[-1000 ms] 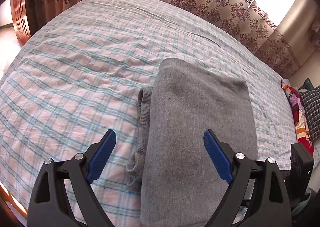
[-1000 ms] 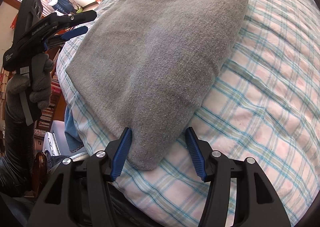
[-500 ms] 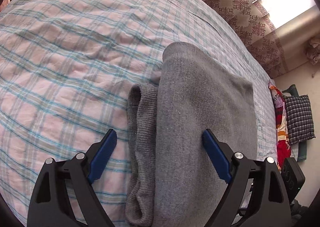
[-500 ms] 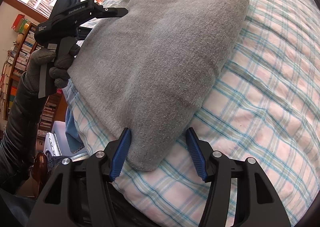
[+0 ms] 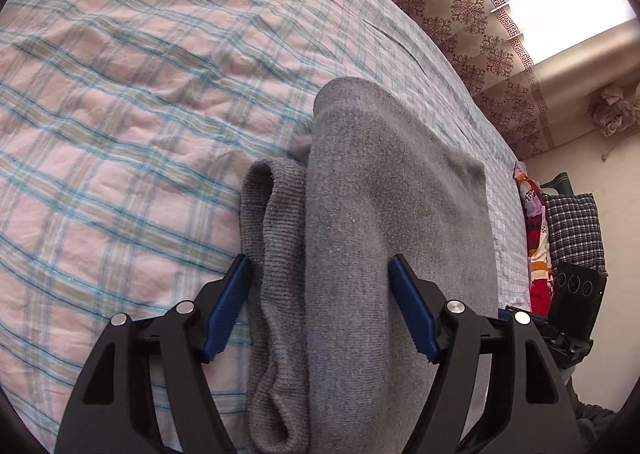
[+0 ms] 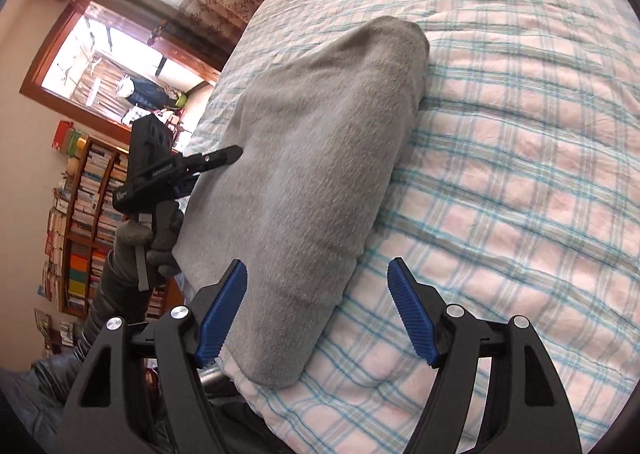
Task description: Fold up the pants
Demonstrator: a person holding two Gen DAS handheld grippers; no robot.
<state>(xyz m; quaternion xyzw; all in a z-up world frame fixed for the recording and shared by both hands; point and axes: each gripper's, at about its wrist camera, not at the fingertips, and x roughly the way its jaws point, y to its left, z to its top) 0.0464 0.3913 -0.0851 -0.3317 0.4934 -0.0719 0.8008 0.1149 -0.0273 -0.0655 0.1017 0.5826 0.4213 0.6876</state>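
The grey pants (image 5: 384, 221) lie folded in a long stack on the plaid bedsheet (image 5: 120, 125), with ribbed cuffs (image 5: 276, 254) sticking out on the left side. My left gripper (image 5: 320, 294) is open, its blue pads either side of the near end of the stack. In the right wrist view the pants (image 6: 320, 157) run away from me. My right gripper (image 6: 316, 306) is open over the near corner of the stack. The left gripper (image 6: 216, 161) shows there at the pants' left edge, held by a gloved hand.
The bed edge is close below both grippers. Patterned curtains (image 5: 460, 13) hang behind the bed. Pillows and colourful cloth (image 5: 568, 230) lie at the right. A bookshelf (image 6: 84, 221) and a window (image 6: 116, 69) stand beyond the bed's left side.
My left gripper has moved in and narrowed, so its pads now flank the stack's near end. My right gripper has opened wider and turned.
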